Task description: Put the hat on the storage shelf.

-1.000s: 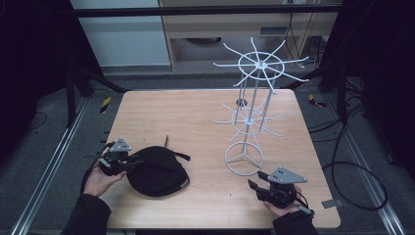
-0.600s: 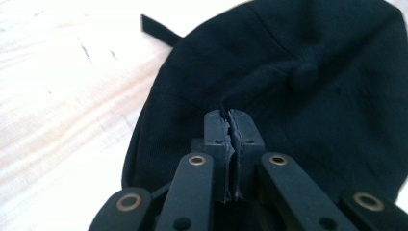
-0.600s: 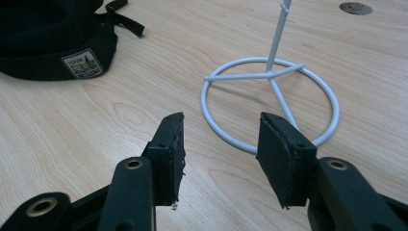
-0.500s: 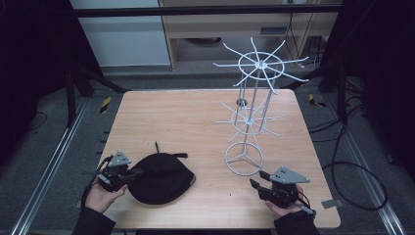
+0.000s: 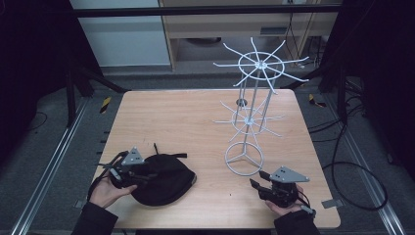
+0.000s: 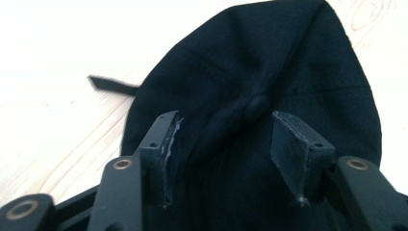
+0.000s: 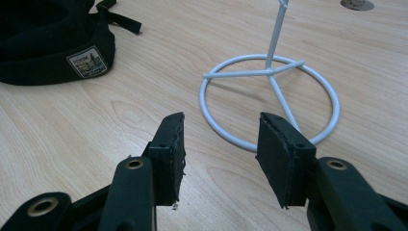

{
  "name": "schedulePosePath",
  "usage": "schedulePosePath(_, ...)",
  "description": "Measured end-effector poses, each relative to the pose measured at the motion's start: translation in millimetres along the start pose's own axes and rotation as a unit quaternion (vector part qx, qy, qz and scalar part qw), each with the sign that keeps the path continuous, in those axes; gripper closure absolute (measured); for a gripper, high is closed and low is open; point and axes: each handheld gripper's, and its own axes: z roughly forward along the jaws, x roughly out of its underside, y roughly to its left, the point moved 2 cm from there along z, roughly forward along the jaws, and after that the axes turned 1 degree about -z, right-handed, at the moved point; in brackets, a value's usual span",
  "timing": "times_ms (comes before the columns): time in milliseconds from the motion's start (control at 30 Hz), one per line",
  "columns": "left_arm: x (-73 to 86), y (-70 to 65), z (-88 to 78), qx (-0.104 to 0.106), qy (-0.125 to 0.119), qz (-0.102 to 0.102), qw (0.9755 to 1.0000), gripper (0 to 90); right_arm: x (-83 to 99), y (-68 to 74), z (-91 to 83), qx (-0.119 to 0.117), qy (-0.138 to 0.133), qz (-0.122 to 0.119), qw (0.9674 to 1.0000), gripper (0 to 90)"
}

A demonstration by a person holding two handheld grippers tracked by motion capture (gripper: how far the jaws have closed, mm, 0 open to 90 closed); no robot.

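Note:
A black cap (image 5: 166, 180) lies crown up on the wooden table (image 5: 186, 117), near the front left. My left gripper (image 5: 147, 174) reaches over it from the left. In the left gripper view the open gripper (image 6: 223, 120) straddles the crown of the cap (image 6: 269, 57), just short of the top button (image 6: 257, 103). At the front right my right gripper (image 5: 257, 182) rests low over the table. It is open (image 7: 221, 120) with nothing between its fingers and faces the white wire rack's base ring (image 7: 269, 96). The cap (image 7: 48, 43) lies to that view's upper left.
The white wire rack (image 5: 262, 63) stands right of centre on its base ring (image 5: 243, 159), with two tiers of spokes spreading out above the table. A thin strap (image 5: 176, 155) sticks out behind the cap. A small round hole (image 5: 241, 102) lies behind the rack.
My left gripper has drawn toward the front edge and slid right onto the cap. The cap has shifted a little toward the front. The right gripper has stayed still.

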Motion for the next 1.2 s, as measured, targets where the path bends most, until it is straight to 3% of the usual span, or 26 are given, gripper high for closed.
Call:
schedulePosePath(133,-7.1,-1.6,10.9,0.006,0.009,0.003,0.9999,46.9,0.3,-0.7,1.0,-0.002,0.002,0.0,1.0,52.9)
schedulePosePath(300,-5.4,-1.4,20.7,0.021,0.024,-0.014,0.9994,63.8,0.1,-1.1,0.6,-0.002,0.001,0.003,1.0,53.2)
schedulePosePath(467,-3.6,-2.6,21.3,0.018,0.029,-0.02,0.9992,70.8,1.3,-2.9,0.6,-0.003,0.005,0.006,1.0,53.9)
schedulePosePath(700,-6.2,-6.1,7.7,0.006,-0.006,-0.034,0.9994,73.5,2.9,-7.4,-2.0,0.002,0.0,0.012,0.9999,54.5)
schedulePosePath(867,-9.0,-7.0,-7.2,0.008,-0.039,-0.051,0.9979,73.9,4.9,-11.6,-3.7,0.005,-0.001,0.016,0.9999,55.1)
schedulePosePath(967,-12.0,-6.7,-17.0,0.013,-0.069,-0.069,0.9951,74.1,5.8,-12.7,-3.9,0.006,-0.001,0.019,0.9998,55.1)
schedulePosePath(1067,-15.7,-7.6,-26.6,0.004,-0.096,-0.078,0.9923,74.1,6.5,-14.4,-4.5,0.008,-0.003,0.023,0.9997,55.2)
schedulePosePath(1200,-21.2,-10.0,-42.8,-0.002,-0.152,-0.1,0.9833,74.1,7.3,-18.0,-6.3,0.015,-0.009,0.026,0.9995,54.9)
